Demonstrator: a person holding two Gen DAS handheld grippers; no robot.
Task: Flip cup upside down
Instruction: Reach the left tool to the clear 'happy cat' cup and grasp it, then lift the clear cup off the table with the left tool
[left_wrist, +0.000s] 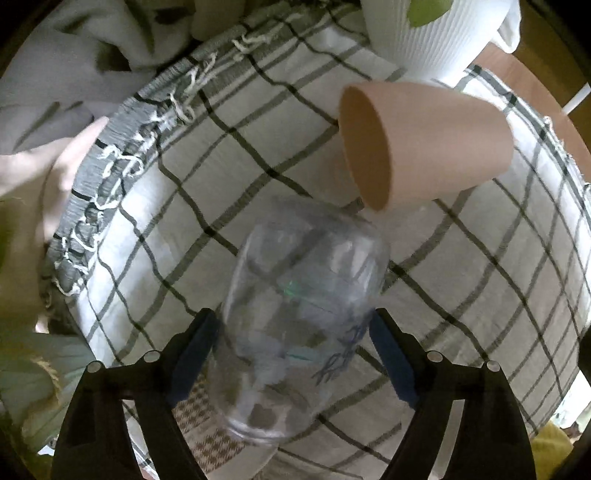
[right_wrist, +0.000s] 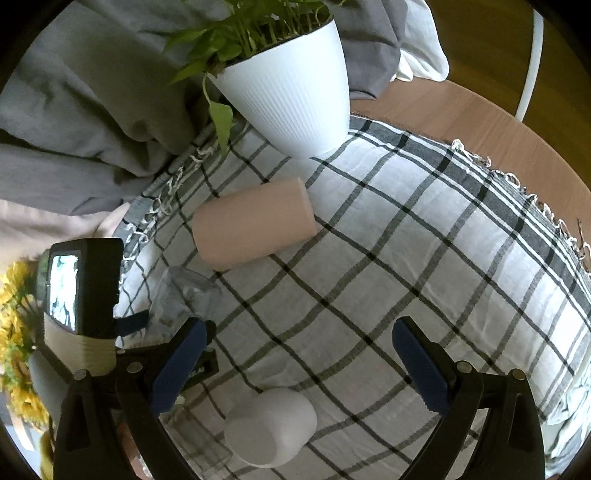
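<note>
My left gripper (left_wrist: 293, 332) is shut on a clear glass cup (left_wrist: 303, 317) with blue lettering, held tilted above the checked cloth (left_wrist: 221, 177). The same glass (right_wrist: 184, 299) shows in the right wrist view, beside the left gripper's body (right_wrist: 85, 288). A beige cup (left_wrist: 424, 144) lies on its side on the cloth, mouth toward the left; it also shows in the right wrist view (right_wrist: 255, 225). My right gripper (right_wrist: 299, 358) is open and empty above the cloth. A white cup (right_wrist: 273, 428) sits below it near the front.
A white ribbed plant pot (right_wrist: 295, 92) with green leaves stands at the back of the cloth. Grey and white fabric (right_wrist: 85, 110) is piled at the back left. Yellow flowers (right_wrist: 14, 332) are at the left edge. The wooden table (right_wrist: 480, 122) shows at the right.
</note>
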